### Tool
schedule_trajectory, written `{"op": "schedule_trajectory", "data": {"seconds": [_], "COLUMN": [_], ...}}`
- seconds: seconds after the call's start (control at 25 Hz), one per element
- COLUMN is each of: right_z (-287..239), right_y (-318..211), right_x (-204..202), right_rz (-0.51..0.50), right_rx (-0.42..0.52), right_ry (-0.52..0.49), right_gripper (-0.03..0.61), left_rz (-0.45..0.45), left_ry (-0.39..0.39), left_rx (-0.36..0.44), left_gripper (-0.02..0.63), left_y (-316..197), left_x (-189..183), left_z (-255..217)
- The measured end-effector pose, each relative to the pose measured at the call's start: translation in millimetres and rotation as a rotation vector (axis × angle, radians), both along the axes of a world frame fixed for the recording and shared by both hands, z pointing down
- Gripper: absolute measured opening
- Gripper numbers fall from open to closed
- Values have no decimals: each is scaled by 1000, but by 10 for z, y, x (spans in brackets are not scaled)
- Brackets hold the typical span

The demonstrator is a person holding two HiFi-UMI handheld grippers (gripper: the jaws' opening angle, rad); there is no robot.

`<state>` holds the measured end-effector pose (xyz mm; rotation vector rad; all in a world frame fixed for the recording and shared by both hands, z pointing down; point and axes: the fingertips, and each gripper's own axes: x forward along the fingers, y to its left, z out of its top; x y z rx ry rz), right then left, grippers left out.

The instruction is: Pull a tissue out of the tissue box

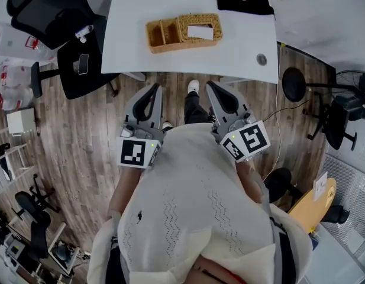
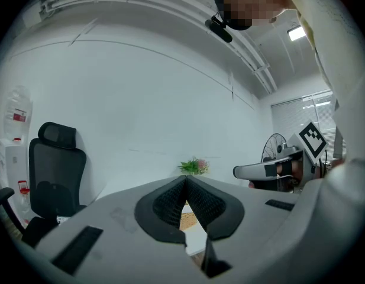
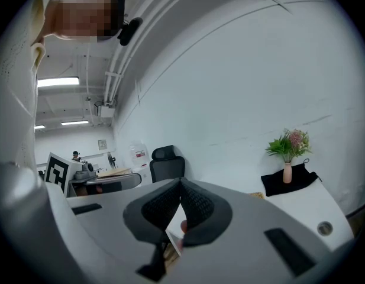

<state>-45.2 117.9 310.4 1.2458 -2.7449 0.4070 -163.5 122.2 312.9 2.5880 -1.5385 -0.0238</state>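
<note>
- Head view: the tissue box [image 1: 197, 22], a woven wicker one, sits on the far part of the white worktop [image 1: 188, 61], with a white tissue [image 1: 200, 32] showing at its top opening.
- A woven tray [image 1: 161, 35] with open compartments stands touching the box on its left.
- Both grippers are held close to the person's body, over the wooden floor [image 1: 81, 135] on the near side of the worktop's edge. They are well apart from the box and touch nothing on the worktop.
- The left gripper [image 1: 154, 90] points toward the worktop edge, with the box farther away and to its right. The right gripper [image 1: 213, 87] points the same way, with the box farther away and almost straight ahead of it.
- Left gripper view: the left gripper [image 2: 186, 179] has its jaws together, the tips meeting, and nothing sits between the ribbed black pads [image 2: 170, 203]. Through the narrow wedge below the tips a sliver of wicker and white worktop shows, far beyond the jaws.
- Right gripper view: the right gripper [image 3: 180, 182] has its jaws closed tip to tip and holds nothing. Only a thin strip of background shows in the gap under the tips.
- On the far right of the worktop a black cloth [image 3: 291, 179] carries a small vase [image 3: 287, 171] of flowers.
- A black office chair [image 1: 81, 64] stands left of the worktop.
</note>
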Motion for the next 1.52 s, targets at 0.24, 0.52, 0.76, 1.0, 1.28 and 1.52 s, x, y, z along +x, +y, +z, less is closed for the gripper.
{"op": "schedule_trajectory", "data": {"seconds": [0.24,0.52,0.76,1.0,1.28,1.52], "right_z": [2,45,80,90,104,92], "right_y": [-294,-583,-802,-1042,-1366,-1599], "right_x": [101,252,286,345,540,722], "right_rz": [-15,-32,-69,-96,-119,-109], "right_rx": [-11,-21,-14,-19,-20,-10], "right_ry": [-31,-22,11,29,52,59], "right_gripper": [2,2,2,2,2,2], "left_rz": [-5,-11,-32,-47,-60,-43], "left_ry": [-10,-29,-37,-34,-52,-57], "left_rx": [-7,-23,-48,-53,-55,-91], "left_gripper": [14,14,14,14,14,14], "left_y": [-251,-501,-711,-992,-1334,-1561], "left_x": [118,281,335,399,537,689], "left_z": [21,39,71,52,114,300]}}
